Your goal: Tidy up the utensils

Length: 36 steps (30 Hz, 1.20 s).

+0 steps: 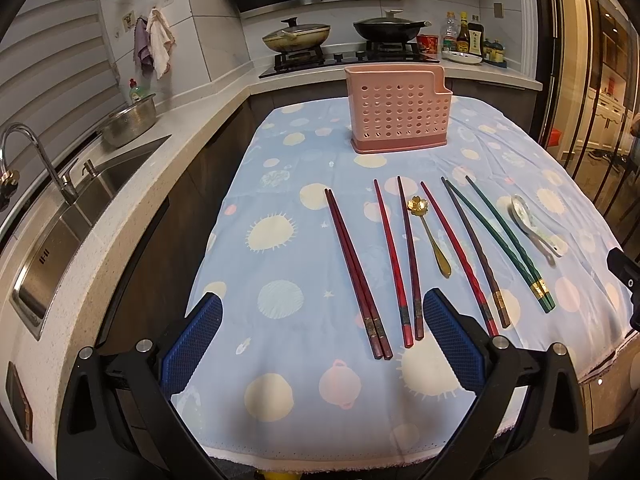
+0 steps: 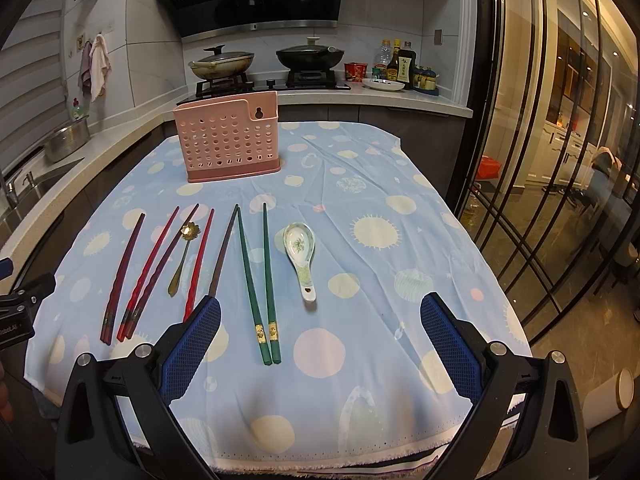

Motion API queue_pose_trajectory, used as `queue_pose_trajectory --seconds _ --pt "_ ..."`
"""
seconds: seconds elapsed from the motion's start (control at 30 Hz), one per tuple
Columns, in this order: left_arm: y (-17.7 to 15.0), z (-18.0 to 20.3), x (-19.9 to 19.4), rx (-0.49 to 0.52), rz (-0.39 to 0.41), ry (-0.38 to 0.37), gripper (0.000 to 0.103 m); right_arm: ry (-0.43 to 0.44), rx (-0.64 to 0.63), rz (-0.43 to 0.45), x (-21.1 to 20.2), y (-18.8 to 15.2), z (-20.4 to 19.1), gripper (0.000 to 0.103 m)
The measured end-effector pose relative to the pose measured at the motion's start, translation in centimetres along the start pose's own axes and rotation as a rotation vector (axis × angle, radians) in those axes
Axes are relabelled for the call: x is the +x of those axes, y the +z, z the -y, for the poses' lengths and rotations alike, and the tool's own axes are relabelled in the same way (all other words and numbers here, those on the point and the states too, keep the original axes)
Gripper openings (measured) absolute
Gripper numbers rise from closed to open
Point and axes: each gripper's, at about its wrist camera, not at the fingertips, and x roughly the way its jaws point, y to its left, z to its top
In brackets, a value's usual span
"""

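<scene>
A pink perforated utensil holder (image 1: 398,110) (image 2: 228,140) stands empty-looking at the far side of the blue dotted tablecloth (image 1: 288,248) (image 2: 380,280). Laid in a row before it are a dark red chopstick pair (image 1: 356,272) (image 2: 122,276), several loose red and brown chopsticks (image 1: 392,264) (image 2: 154,272), a gold flower spoon (image 1: 430,236) (image 2: 182,258), a green chopstick pair (image 1: 508,240) (image 2: 258,284) and a white ceramic spoon (image 1: 532,224) (image 2: 301,252). My left gripper (image 1: 322,340) is open above the near table edge, by the dark red pair's ends. My right gripper (image 2: 320,344) is open, near the green pair's ends.
A counter with a steel sink (image 1: 60,236) and metal bowl (image 1: 128,122) runs along the left. A stove with two pans (image 1: 344,32) and sauce bottles (image 1: 464,36) is behind. A glass partition (image 2: 560,160) stands on the right.
</scene>
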Motion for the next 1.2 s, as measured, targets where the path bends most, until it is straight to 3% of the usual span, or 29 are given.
queue_pose_trajectory --seconds 0.47,0.73,1.2 --pt "0.1 -0.8 0.8 -0.019 -0.020 -0.023 0.096 -0.001 0.006 -0.002 0.1 0.0 0.1 0.096" --pt "-1.0 -3.6 5.2 -0.111 -0.110 -0.026 0.096 0.001 0.004 -0.024 1.3 -0.1 0.0 0.096" --pt "-2.8 -2.1 10.3 -0.061 -0.213 -0.058 0.096 0.007 -0.022 -0.056 3.0 0.2 -1.6 0.096"
